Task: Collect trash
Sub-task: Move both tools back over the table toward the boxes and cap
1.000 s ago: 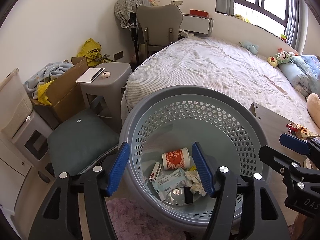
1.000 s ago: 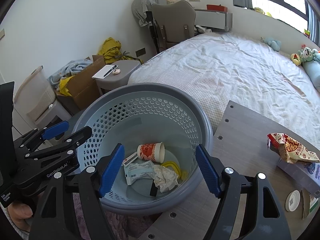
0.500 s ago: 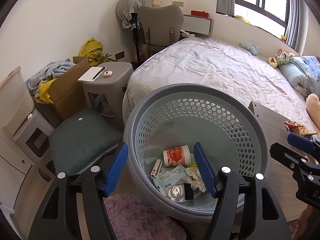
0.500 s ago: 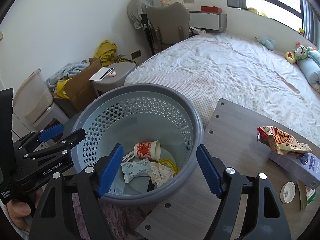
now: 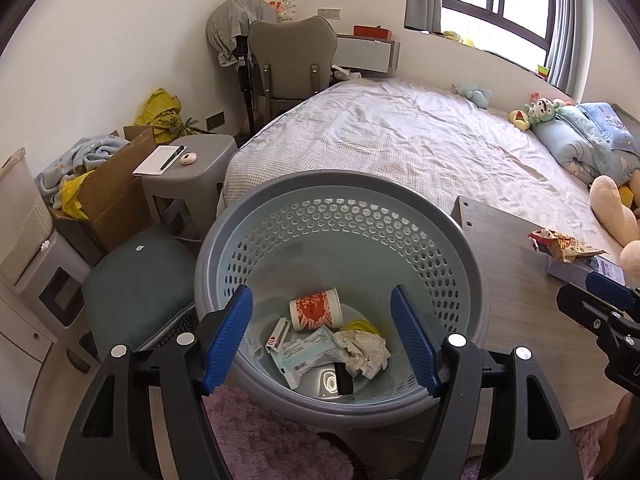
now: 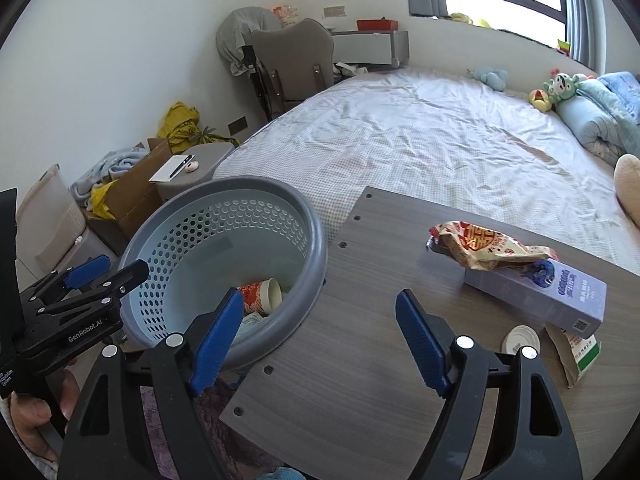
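Both grippers open, empty: left gripper point(image 5: 322, 338) over bin point(image 5: 472, 264), right gripper point(image 6: 316, 338) beside it. Wrapper point(image 6: 484, 246) on box point(image 6: 560, 300), right of bin. Approach low, pinch crumpled middle.

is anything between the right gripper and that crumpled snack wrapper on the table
Nothing visible. The right gripper hangs open and empty over bare grey wooden table; the crumpled red-and-cream snack wrapper lies ahead, atop a lilac box.
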